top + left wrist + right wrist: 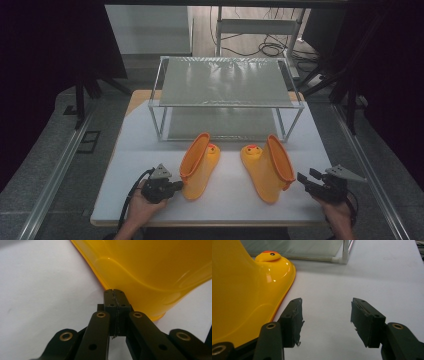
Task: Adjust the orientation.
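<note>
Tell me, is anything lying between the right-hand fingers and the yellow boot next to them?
Nothing visible. The right gripper is open over bare white table, and the right boot lies just beside its near finger. The shelf rack stands farther back, beyond the boot's toe.

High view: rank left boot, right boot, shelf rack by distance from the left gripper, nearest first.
From the left gripper, jaws shut at the boot's edge:
1. Left boot, right beside it, lying on the table.
2. Right boot, across the table's right half.
3. Shelf rack, at the table's far side.
</note>
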Tool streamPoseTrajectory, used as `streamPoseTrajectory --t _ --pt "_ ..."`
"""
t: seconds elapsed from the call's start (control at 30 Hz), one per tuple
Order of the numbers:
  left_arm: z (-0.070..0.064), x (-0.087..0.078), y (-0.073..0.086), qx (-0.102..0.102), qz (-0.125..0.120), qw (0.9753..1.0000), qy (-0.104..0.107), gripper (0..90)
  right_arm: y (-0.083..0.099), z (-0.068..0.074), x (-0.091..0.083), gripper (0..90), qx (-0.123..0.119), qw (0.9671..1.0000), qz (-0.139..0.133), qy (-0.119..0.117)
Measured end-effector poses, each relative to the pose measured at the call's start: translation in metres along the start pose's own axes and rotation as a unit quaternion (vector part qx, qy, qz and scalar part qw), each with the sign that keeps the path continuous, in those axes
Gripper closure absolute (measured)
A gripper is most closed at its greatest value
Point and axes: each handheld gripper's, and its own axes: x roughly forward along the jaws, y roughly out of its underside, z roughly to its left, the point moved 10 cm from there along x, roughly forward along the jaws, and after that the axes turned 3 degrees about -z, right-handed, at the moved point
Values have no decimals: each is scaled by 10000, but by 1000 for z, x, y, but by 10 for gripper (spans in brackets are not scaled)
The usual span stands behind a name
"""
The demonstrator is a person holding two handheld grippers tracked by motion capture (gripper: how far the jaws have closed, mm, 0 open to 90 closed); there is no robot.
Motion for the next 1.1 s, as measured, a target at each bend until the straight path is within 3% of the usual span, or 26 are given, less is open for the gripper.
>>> streamPoseTrajectory --t 0.3,0.47,0.53,0.67,0.77,0.83,1.0,1.1 --pt "-32 25 -13 205 84 9992 340 897 -3 1 0 426 36 10000 -33 1" --pt "-46 38 -20 175 90 9981 586 883 -8 4 -3 440 78 9999 -115 -54" --pt "-47 40 -19 256 135 9981 543 862 -9 4 -5 441 72 9999 -135 -63" --pt "-44 33 -20 319 24 9986 422 762 -14 4 -10 448 91 9996 -237 -87" --pt "-38 22 -25 167 -259 9990 338 640 -24 9 -17 456 166 9989 -389 -199" --pt "-29 17 -25 44 -344 9992 202 614 -26 11 -19 458 161 9987 -423 -230" --pt "-11 10 -23 -166 -401 9991 -34 505 -44 28 -33 459 155 9966 -696 -402" --pt "-7 9 -19 -217 -378 9990 -109 485 -52 35 -43 459 158 9954 -824 -455"
